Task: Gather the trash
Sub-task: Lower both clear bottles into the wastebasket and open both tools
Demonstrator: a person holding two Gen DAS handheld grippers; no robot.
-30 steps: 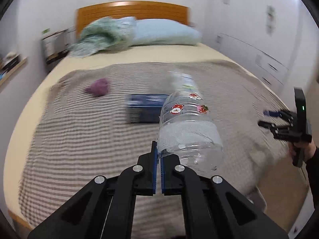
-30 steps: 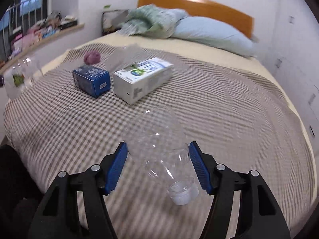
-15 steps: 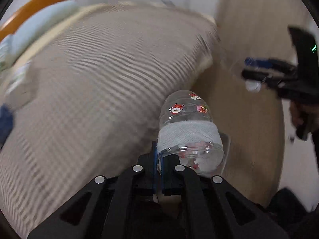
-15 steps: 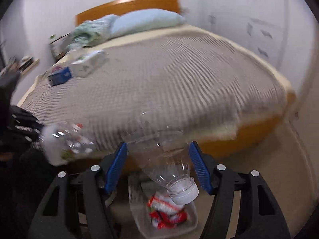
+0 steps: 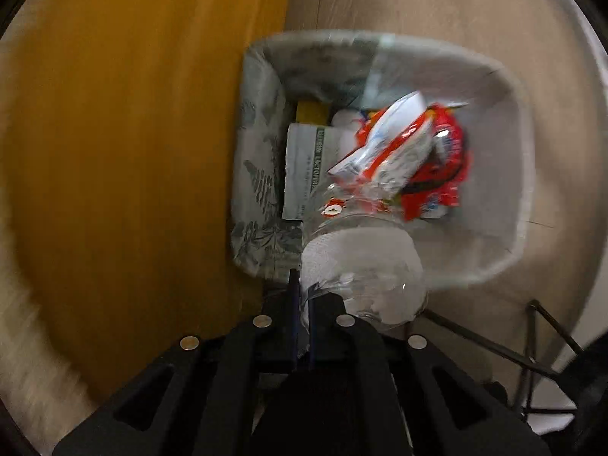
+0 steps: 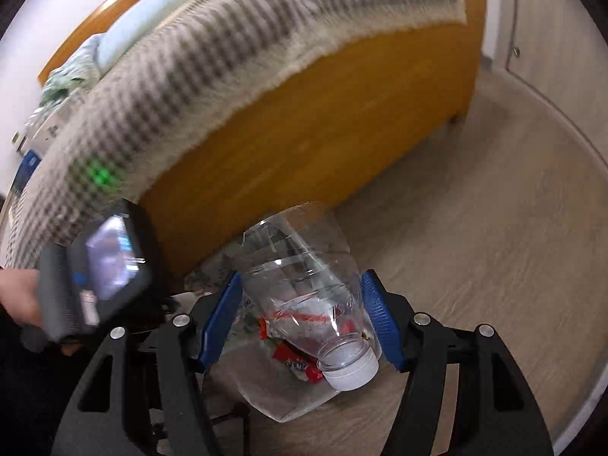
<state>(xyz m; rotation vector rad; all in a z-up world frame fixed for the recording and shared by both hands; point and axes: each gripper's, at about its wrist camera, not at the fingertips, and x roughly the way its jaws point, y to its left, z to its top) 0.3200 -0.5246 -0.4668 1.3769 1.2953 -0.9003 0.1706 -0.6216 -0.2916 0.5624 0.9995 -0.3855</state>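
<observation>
Two plastic bottles, one trash bin.

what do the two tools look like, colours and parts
Both are black, with angular arms that have cut-out openings and round silver rivets at the joints. The left tool has thin blue pads set close together. The right tool has wider blue ribbed pads on its fingers. From the right wrist view, the left tool's grey handle carries a small lit screen.

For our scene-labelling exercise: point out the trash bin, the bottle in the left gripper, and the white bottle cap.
trash bin point(image 5: 526, 144), left wrist view, right rim.
bottle point(image 5: 361, 254), left wrist view, white label band.
white bottle cap point(image 6: 351, 374), right wrist view, cap's side.
</observation>
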